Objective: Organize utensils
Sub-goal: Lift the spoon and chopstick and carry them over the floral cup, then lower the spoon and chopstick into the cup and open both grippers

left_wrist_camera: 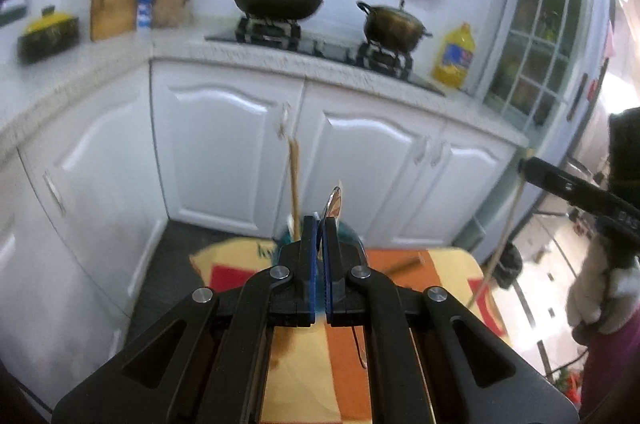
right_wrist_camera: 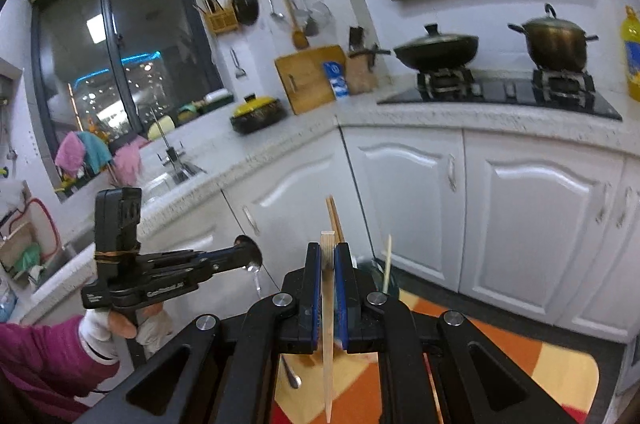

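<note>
My left gripper [left_wrist_camera: 320, 220] is shut on a metal spoon [left_wrist_camera: 334, 202]; its bowl sticks up past the fingertips and its handle hangs below. My right gripper [right_wrist_camera: 328, 246] is shut on a pale wooden chopstick [right_wrist_camera: 328, 324] that stands upright between the blue pads. Both are raised above a table with an orange and yellow cloth [right_wrist_camera: 560, 372]. Behind the fingers a dark teal holder [left_wrist_camera: 350, 232] has chopsticks [left_wrist_camera: 294, 180] standing in it. In the right wrist view the left gripper [right_wrist_camera: 250, 256] shows with the spoon [right_wrist_camera: 254, 262]. The right gripper [left_wrist_camera: 526, 166] shows at the left wrist view's right edge.
Another spoon [right_wrist_camera: 292, 374] lies on the cloth under the right gripper. White cabinets [left_wrist_camera: 240, 144] and a speckled counter [left_wrist_camera: 280, 54] face the table, with a wok [left_wrist_camera: 276, 0], a pot [left_wrist_camera: 394, 22] and an oil bottle [left_wrist_camera: 456, 56]. A sink [right_wrist_camera: 172, 172] is at the left.
</note>
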{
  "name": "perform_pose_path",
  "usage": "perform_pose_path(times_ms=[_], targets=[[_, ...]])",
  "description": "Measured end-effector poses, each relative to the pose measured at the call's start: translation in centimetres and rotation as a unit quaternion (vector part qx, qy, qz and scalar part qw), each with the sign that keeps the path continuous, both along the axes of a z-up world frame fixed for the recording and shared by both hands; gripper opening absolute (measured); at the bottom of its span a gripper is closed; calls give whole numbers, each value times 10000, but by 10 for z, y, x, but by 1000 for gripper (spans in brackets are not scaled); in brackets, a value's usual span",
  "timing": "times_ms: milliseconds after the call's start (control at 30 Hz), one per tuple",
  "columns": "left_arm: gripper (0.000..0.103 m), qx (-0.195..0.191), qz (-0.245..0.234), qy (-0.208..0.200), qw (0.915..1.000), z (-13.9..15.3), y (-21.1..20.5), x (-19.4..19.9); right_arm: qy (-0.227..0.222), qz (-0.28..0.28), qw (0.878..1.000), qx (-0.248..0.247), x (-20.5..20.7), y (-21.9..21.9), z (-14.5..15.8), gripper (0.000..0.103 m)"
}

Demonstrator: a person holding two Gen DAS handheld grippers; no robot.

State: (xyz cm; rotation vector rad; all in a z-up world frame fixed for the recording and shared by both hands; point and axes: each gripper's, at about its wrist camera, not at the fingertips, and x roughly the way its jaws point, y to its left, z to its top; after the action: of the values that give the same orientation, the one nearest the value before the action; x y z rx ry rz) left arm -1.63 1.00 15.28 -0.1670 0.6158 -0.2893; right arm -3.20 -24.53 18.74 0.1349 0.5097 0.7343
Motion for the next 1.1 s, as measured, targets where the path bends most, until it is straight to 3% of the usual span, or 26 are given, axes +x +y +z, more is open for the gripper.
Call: perform_pose_path(times_ms=[200,400,800,1100], targets=[[1,150,353,-260,9989,17,5,32,-369,-156,9992,29,24,9,30,6],[1,429,621,-410,9963,14,-1,60,-506,-414,9978,-93,63,22,27,6],[1,802,758,-257,9936,-23,-22,97,-185,-430,9986,-239,127,42,-33,6],[1,1024,577,-18,9931,-56,-37,101,218,-242,9983,-493,128,52,-80,6]])
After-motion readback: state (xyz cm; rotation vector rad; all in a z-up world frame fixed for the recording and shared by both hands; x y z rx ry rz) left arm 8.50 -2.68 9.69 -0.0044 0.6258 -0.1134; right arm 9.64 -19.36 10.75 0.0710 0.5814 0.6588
